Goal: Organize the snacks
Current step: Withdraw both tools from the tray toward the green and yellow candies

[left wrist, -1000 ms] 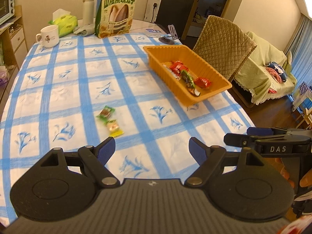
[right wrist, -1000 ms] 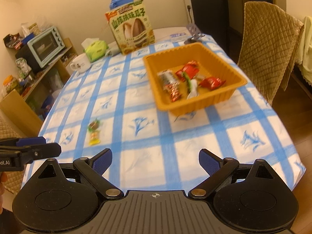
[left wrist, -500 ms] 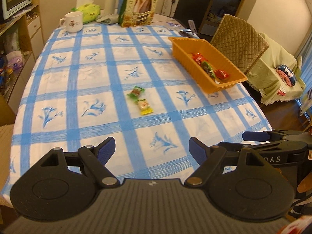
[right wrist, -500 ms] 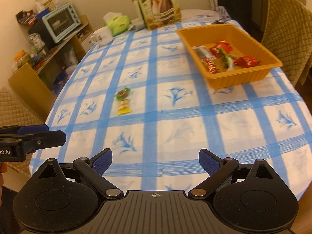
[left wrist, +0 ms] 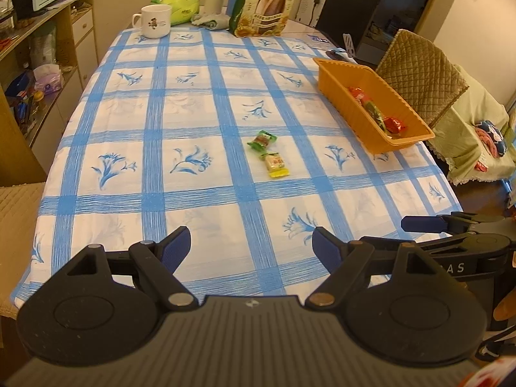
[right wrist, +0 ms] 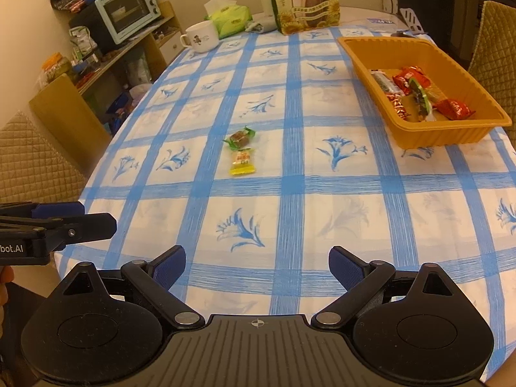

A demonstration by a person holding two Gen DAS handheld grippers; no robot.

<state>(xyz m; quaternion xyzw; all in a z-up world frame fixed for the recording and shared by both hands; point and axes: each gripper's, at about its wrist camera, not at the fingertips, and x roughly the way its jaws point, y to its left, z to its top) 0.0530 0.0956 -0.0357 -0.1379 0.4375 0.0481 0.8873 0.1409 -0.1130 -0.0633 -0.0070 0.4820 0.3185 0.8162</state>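
Done: several wrapped snacks (right wrist: 416,93) already lie inside the orange tray (right wrist: 445,137) at the far right of the counter (right wrist: 290,225).
Left to do: two loose sweets on the cloth near the middle, a green-wrapped candy (right wrist: 240,136) and a yellow-wrapped candy (right wrist: 242,162) just beside it, well apart from the tray.
Left claw (left wrist: 251,249): spread wide, empty, hanging over the near edge.
Right claw (right wrist: 257,269): also spread wide, holding nothing.
Judgement: mostly sorted; likely two pickups remain.
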